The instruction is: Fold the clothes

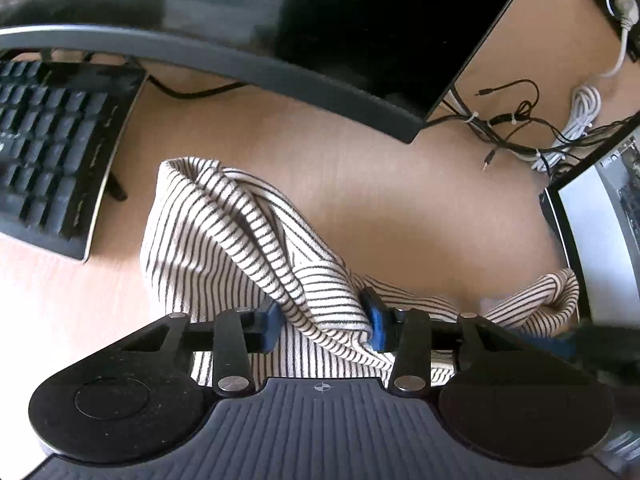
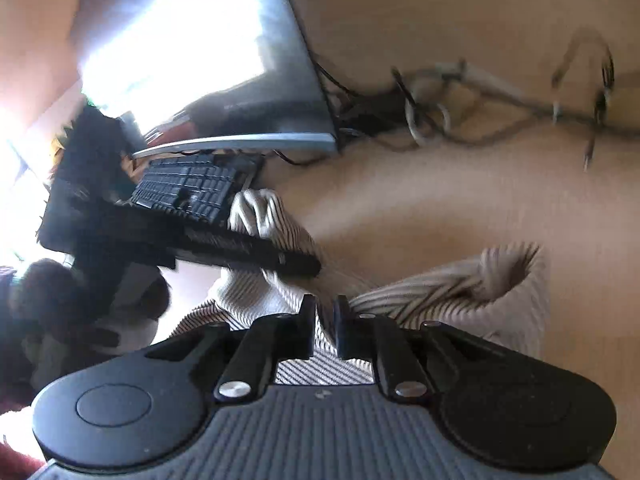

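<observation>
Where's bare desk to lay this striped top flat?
Bare wood desk lies between the cream black-striped knit top, curved black monitor and tangled black and white cables. Crowded: black keyboard left, cables behind.

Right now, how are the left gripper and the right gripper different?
The left gripper stands wider, with a thick bunched fold of the striped garment between its blue pads; the right gripper is nearly shut, with only a thin bit between its jaws. The left one's pads look blue, the right one's dark. Both are black and work on the same garment.
</observation>
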